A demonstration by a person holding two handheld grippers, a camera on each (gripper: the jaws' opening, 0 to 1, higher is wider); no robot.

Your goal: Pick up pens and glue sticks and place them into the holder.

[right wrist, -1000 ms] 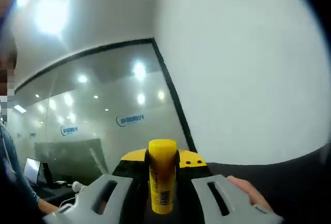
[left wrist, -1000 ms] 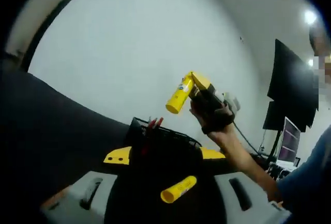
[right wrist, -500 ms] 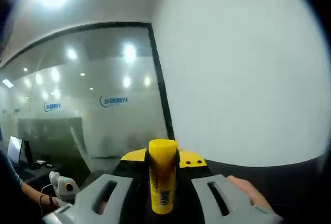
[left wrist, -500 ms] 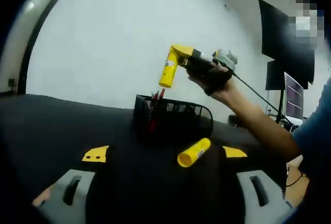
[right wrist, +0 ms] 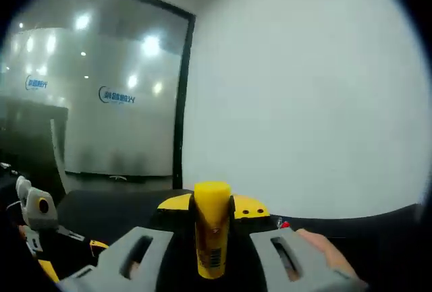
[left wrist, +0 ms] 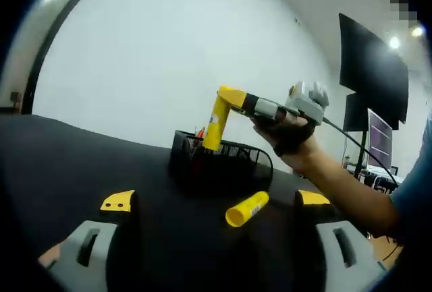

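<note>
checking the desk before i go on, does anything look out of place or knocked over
One yellow glue stick lies on its side on the black table, in front of the black mesh holder rather than in it. The right gripper holds another yellow glue stick upright over the holder. Nothing looks spilled or damaged.

glue stick (left wrist: 215, 122): yellow, near-upright over black mesh holder (left wrist: 223, 164) | second glue stick (left wrist: 247, 209): lying before holder

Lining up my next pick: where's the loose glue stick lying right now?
In the left gripper view, the loose glue stick lies on the black table, just in front of the mesh holder, between the left tongs' two jaws.
</note>
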